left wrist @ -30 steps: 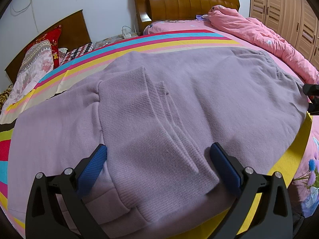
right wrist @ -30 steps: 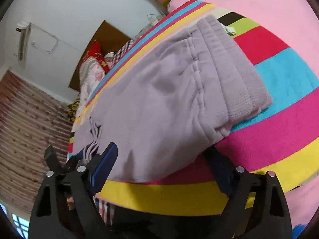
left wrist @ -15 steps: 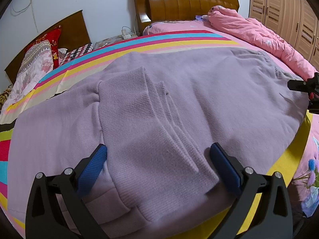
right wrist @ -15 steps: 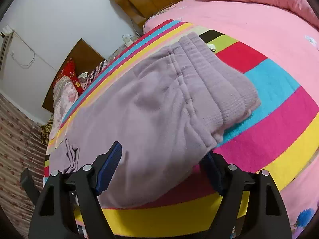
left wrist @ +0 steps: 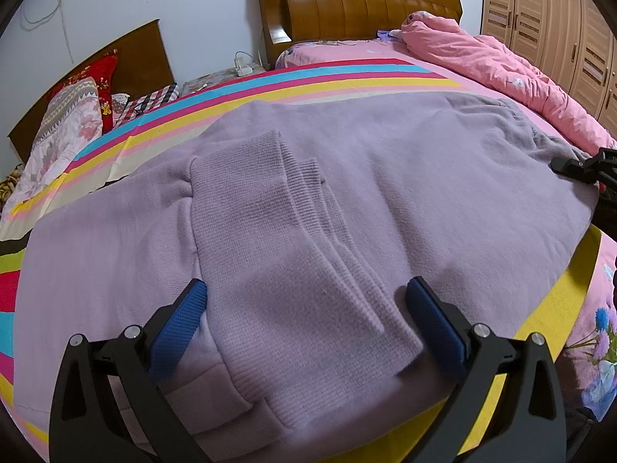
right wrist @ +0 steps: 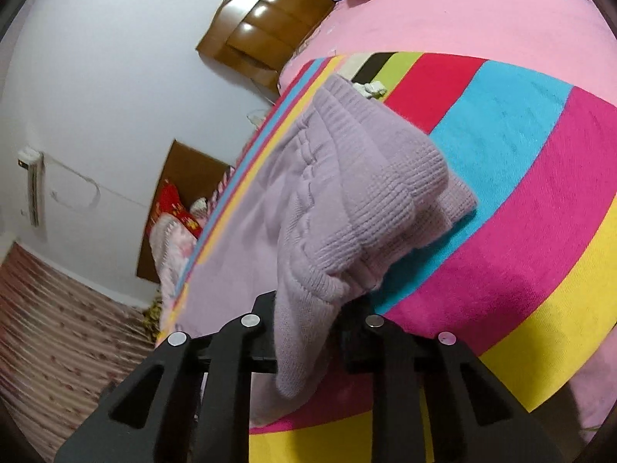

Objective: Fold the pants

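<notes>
Lilac knit pants [left wrist: 347, 193] lie folded on a striped blanket [left wrist: 339, 77] on the bed. In the left wrist view the ribbed leg cuffs [left wrist: 300, 270] lie between the blue pads of my left gripper [left wrist: 304, 324], which is open and straddles them. My right gripper [right wrist: 308, 332] is shut on the ribbed waistband corner [right wrist: 347, 200] and lifts it off the blanket [right wrist: 520, 212]. The right gripper also shows in the left wrist view [left wrist: 582, 166] at the far right edge of the pants.
A pink quilt [left wrist: 501, 61] is bunched at the far right of the bed. A wooden headboard [left wrist: 347, 11] stands behind. Pillows [left wrist: 65, 123] lie at the far left. A wardrobe [left wrist: 559, 19] stands at the right.
My right gripper has closed on the waistband corner and raised it, tilting its view. My left gripper has stayed open over the cuffs.
</notes>
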A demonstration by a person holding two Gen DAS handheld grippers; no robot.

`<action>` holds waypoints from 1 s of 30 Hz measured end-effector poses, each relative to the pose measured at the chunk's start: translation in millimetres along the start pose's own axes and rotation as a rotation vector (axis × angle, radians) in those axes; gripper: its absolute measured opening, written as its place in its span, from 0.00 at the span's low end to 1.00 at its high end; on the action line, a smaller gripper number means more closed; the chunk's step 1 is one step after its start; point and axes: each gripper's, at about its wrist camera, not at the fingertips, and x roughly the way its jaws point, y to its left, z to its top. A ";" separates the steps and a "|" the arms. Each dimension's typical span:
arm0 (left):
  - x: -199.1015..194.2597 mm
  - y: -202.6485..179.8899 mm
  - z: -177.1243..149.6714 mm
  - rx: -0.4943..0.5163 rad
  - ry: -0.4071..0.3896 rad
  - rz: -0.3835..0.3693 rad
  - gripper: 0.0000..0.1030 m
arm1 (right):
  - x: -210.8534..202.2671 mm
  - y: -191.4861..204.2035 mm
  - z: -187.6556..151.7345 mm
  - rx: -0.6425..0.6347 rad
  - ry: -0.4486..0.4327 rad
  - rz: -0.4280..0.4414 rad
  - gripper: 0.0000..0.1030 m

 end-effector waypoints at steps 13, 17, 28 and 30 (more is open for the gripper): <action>-115.3 176.9 -61.2 -0.548 -0.320 -0.139 0.98 | 31.0 294.4 -126.8 -1.018 -0.153 0.002 0.19; -109.7 212.7 -90.0 -0.678 -0.298 -0.245 0.98 | 86.6 318.1 -257.7 -1.446 -0.013 -0.051 0.19; -71.8 210.6 -73.8 -0.702 -0.225 -0.625 0.98 | 113.2 265.7 -344.8 -1.794 -0.115 -0.179 0.19; -59.6 204.9 -56.0 -0.684 -0.169 -0.653 0.98 | 109.3 266.3 -354.6 -1.815 -0.152 -0.185 0.19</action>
